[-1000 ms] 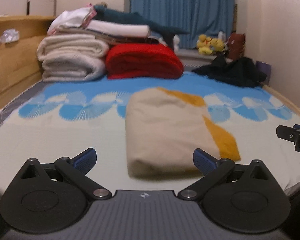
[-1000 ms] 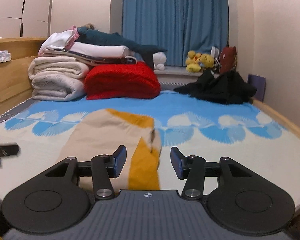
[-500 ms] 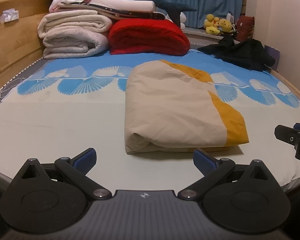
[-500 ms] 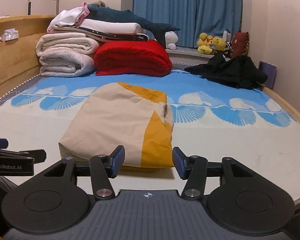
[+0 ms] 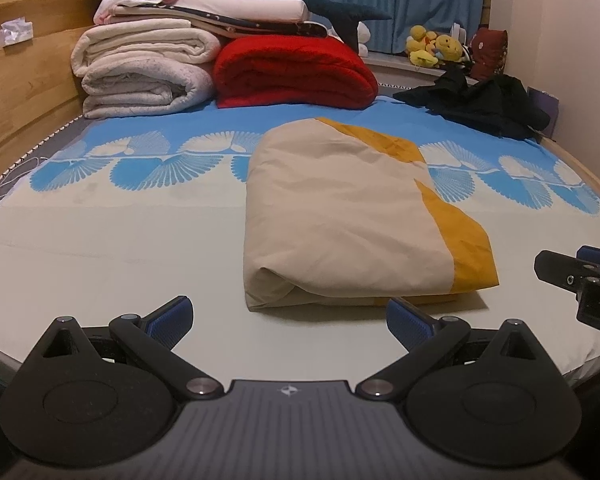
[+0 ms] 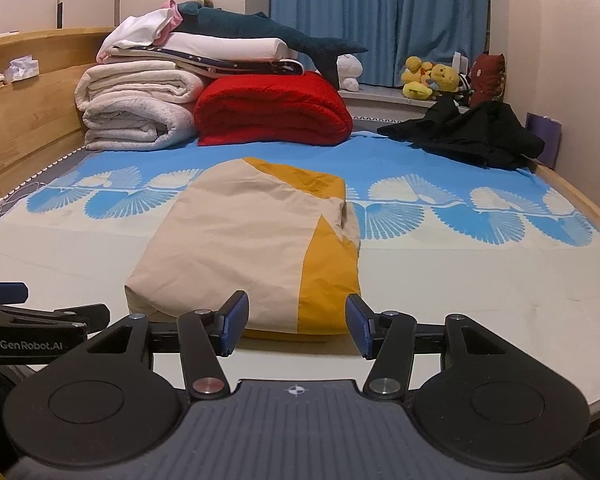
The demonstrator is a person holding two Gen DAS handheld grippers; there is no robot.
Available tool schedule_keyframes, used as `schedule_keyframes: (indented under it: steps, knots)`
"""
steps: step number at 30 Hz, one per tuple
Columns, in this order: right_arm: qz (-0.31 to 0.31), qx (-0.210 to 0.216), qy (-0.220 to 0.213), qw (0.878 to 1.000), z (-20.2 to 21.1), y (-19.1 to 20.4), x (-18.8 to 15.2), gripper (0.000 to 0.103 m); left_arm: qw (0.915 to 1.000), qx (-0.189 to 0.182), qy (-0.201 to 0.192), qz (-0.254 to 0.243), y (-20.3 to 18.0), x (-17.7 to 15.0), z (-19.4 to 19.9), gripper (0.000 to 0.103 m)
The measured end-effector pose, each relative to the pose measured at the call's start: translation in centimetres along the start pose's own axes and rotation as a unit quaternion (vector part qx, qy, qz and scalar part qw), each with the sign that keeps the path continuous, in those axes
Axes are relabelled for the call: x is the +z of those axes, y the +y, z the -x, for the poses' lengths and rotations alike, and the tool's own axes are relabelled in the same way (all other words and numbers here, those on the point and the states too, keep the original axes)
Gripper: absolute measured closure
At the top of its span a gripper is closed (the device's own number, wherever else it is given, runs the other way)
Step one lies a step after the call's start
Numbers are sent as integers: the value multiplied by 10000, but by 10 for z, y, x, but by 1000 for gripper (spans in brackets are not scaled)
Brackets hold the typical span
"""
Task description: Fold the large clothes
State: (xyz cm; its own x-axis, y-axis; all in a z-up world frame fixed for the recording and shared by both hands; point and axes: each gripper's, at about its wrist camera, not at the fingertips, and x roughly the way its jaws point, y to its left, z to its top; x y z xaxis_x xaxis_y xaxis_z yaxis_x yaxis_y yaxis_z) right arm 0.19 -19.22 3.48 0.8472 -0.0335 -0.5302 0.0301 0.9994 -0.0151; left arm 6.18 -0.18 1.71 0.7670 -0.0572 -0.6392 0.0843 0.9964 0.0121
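Just short of the folded sheet [image 5: 352, 216], I've lowered both grippers [image 5: 290, 316] [image 6: 296, 322], jaws apart and empty, ready for its near edge.

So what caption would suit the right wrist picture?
Open right tongs just short of a folded beige-and-mustard cloth on a bed.

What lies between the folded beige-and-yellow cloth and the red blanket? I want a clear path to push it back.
Only bare bedsheet lies between the folded cloth and the red blanket; both wrist views show it.
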Motion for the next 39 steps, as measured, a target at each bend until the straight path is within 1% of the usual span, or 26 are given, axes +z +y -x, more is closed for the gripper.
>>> schedule_keyframes:
  steps: [39]
  knots:
    - [20,40,32,10000,-2,4,-2,45,10000,-39,17,-23,-1,-2,-6,0]
